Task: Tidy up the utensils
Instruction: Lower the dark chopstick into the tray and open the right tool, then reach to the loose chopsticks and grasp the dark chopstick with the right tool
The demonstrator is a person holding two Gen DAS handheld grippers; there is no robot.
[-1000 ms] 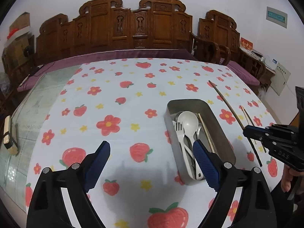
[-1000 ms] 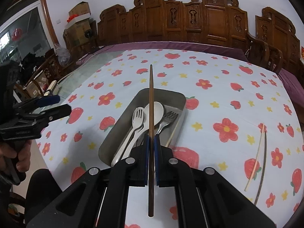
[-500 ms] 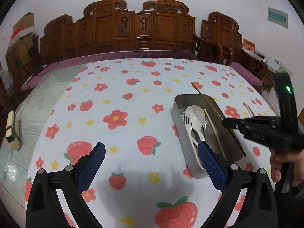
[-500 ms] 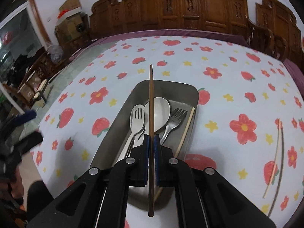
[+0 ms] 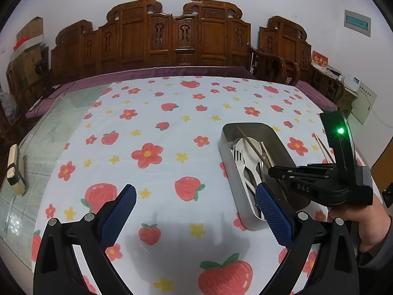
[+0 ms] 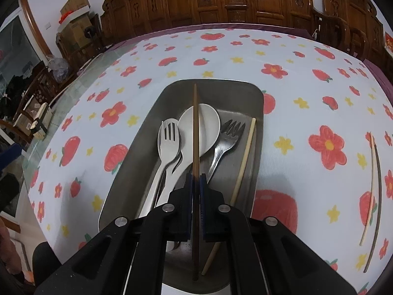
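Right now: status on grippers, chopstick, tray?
Right gripper shut on dark chopstick, over metal tray. Left gripper open, empty. Two chopsticks on cloth.

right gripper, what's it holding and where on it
The right gripper is shut on a dark chopstick, pinching its lower half, well short of its near end.

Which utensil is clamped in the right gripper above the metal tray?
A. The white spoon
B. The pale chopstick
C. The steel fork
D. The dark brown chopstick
D: the right gripper is shut on the dark brown chopstick, held over the metal tray.
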